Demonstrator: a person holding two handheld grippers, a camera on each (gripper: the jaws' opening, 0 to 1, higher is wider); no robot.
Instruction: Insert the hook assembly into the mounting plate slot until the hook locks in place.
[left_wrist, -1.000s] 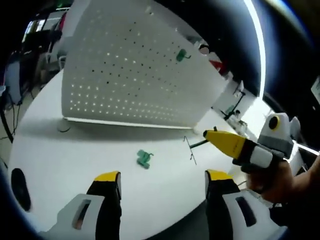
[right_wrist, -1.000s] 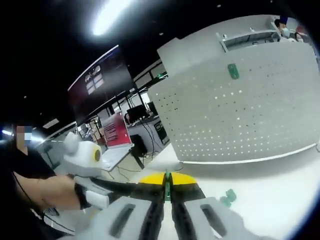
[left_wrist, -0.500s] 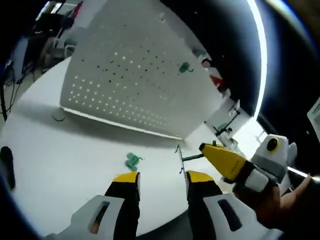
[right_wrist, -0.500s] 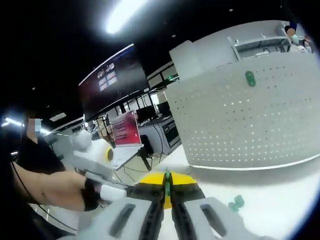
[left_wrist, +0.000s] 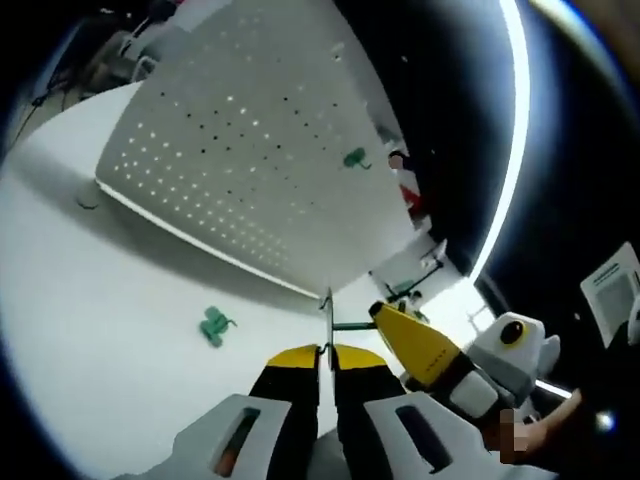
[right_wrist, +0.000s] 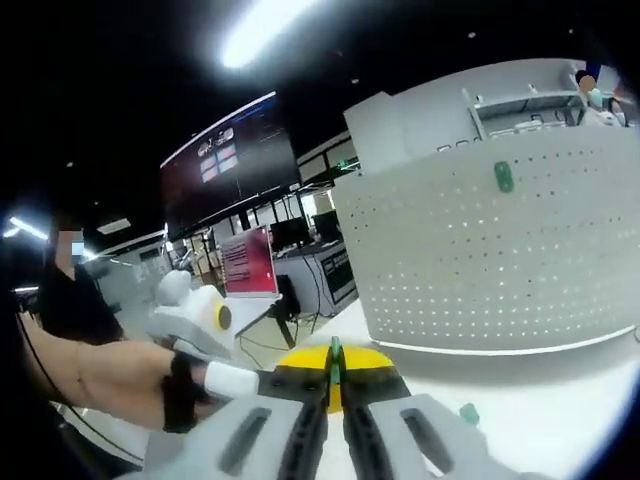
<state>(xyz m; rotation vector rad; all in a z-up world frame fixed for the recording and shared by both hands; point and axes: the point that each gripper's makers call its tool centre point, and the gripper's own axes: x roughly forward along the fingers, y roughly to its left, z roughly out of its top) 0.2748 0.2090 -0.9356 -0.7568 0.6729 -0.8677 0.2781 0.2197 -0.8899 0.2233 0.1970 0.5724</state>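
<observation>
Now I see a loose green hook (left_wrist: 214, 326) lying on the white desk (left_wrist: 100, 300), at the left of the left gripper view. Above it stands the pegboard (left_wrist: 250, 150) with another green hook (left_wrist: 354, 158) already on it. My left gripper (left_wrist: 321, 356) pinches a thin metal rod (left_wrist: 326, 320). My right gripper (right_wrist: 334, 360) pinches a green piece (right_wrist: 336, 362). Next, I think I must carry it to a pegboard hole.

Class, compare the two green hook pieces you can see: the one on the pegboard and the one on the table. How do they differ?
1. The hook on the pegboard hangs high on the upright white pegboard; the hook on the table lies loose on the white table.
2. The pegboard one is mounted; the table one is not yet.
Both are small and green.
</observation>
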